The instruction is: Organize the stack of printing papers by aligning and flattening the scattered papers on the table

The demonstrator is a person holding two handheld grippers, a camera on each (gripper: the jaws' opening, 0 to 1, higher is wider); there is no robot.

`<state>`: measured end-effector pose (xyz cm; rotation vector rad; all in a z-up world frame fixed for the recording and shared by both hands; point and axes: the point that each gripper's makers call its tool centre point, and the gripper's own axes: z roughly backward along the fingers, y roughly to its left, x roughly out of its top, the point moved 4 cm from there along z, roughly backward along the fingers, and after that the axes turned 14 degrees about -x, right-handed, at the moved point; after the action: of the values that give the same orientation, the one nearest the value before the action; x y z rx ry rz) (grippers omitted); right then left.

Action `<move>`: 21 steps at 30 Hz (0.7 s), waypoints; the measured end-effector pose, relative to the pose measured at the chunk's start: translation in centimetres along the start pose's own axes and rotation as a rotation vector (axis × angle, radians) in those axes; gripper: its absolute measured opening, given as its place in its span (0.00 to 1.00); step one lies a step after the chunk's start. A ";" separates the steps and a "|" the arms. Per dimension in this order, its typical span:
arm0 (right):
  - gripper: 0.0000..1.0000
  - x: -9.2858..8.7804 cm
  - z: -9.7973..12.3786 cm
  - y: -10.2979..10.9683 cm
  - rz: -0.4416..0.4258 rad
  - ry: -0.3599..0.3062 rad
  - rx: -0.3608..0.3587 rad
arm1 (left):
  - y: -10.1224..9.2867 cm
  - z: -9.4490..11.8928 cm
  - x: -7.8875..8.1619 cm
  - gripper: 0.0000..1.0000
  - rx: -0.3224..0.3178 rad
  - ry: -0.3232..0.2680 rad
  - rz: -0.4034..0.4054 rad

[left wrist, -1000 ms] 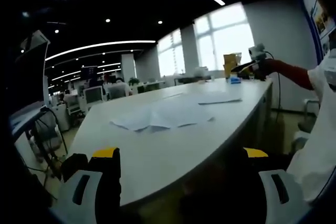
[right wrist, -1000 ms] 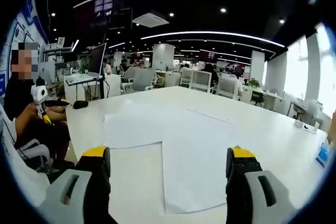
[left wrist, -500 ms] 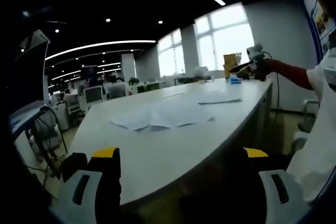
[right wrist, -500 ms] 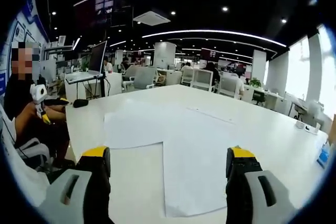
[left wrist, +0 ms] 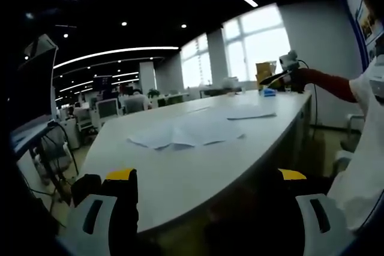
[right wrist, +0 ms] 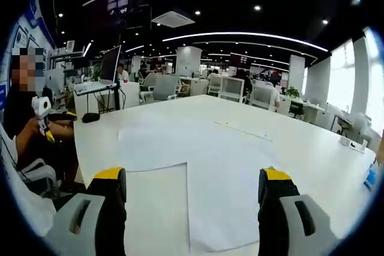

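Scattered papers [right wrist: 198, 160] lie loosely overlapped on the white table [right wrist: 312, 166], at 12 o'clock from the right gripper [right wrist: 191, 193], whose jaws stand wide, empty, above the sheets. Left gripper view: papers [left wrist: 186, 133] at 12 o'clock beyond the left gripper [left wrist: 207, 190], jaws wide, empty, at the table edge.

an open-plan office: a long white table [right wrist: 312, 166] stands in front of rows of desks with monitors [right wrist: 110, 67] and office chairs [right wrist: 163, 90], curved ceiling light strips [right wrist: 240, 37] run overhead, and large windows [left wrist: 258, 43] line one wall. people seem seated at distant desks.
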<state>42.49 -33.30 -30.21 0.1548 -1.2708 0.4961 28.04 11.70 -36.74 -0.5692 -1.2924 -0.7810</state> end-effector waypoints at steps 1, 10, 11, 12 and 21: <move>0.86 0.0 0.0 0.1 0.001 0.001 -0.001 | 0.0 0.0 0.0 0.97 0.001 0.000 0.000; 0.86 0.0 -0.4 0.1 0.000 0.005 -0.001 | 0.0 0.2 0.0 0.97 0.004 0.001 0.001; 0.86 0.0 -0.5 0.1 0.000 0.004 0.000 | 0.0 0.2 0.0 0.97 0.003 0.001 0.001; 0.86 0.0 -0.5 0.2 -0.001 0.004 0.000 | 0.0 0.2 -0.1 0.97 0.004 0.001 0.001; 0.86 -0.1 -0.8 0.1 -0.003 0.010 -0.001 | 0.0 0.2 -0.2 0.97 0.003 0.006 0.002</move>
<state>43.14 -32.97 -30.59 0.1534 -1.2607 0.4934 27.89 11.86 -36.85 -0.5652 -1.2876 -0.7780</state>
